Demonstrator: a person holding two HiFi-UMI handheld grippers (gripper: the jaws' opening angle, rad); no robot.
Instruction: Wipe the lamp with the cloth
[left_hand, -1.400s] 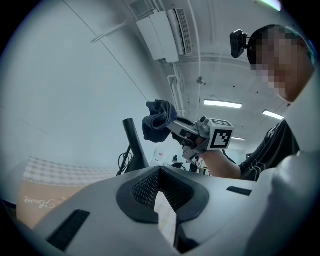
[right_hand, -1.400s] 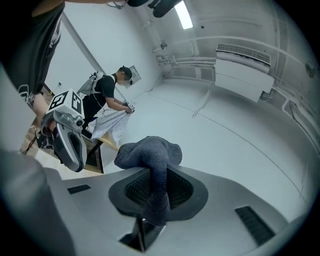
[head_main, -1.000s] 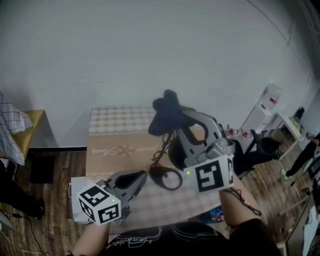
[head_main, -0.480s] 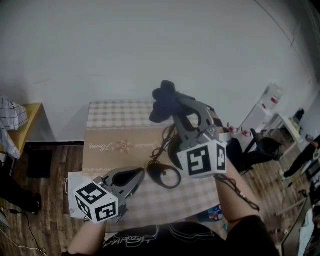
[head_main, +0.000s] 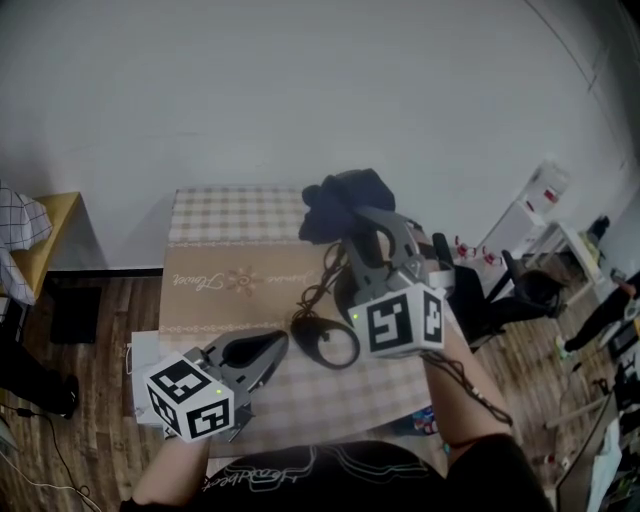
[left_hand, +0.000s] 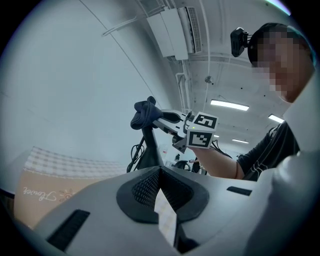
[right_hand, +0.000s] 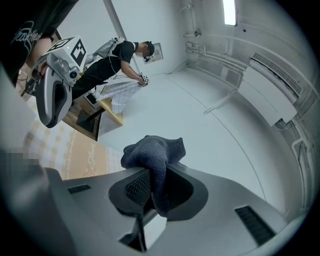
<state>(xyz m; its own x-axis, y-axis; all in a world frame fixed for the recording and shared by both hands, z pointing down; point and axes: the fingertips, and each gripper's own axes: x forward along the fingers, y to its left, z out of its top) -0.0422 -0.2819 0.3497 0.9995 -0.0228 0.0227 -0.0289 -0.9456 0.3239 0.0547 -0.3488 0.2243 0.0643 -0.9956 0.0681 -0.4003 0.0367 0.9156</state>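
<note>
The right arm reaches out from the person's body over the table (head_main: 232, 232). It holds the right gripper (right_hand: 151, 175) up high, with its tips pointing away from the person at the top of the lamp (left_hand: 148, 145). The left hand sits low and close to the body. The left gripper (head_main: 278, 346) is down near the front edge of the table, and its tips point forward and a bit to the right, at a black ring (head_main: 346, 354) that lies flat on the table.

There are 2 grippers, 1 cloth, 1 lamp and 1 table. The table has a checked cover with 1 tan strip across it.

The lamp is black and stands on the right part of the table. Its thin stem goes up and down, so its long way is upright. A dark cord (head_main: 318, 292) hangs in loops beside the stem.

The cloth (head_main: 330, 205) is dark blue and all bunched up. It sits at the top of the lamp. The right gripper's jaws are pinched tight on it, and a fold hangs down between them. The left gripper's jaws are pressed together with nothing in them.

Far off, another person (right_hand: 119, 59) stands bent over, holding checked fabric.
</note>
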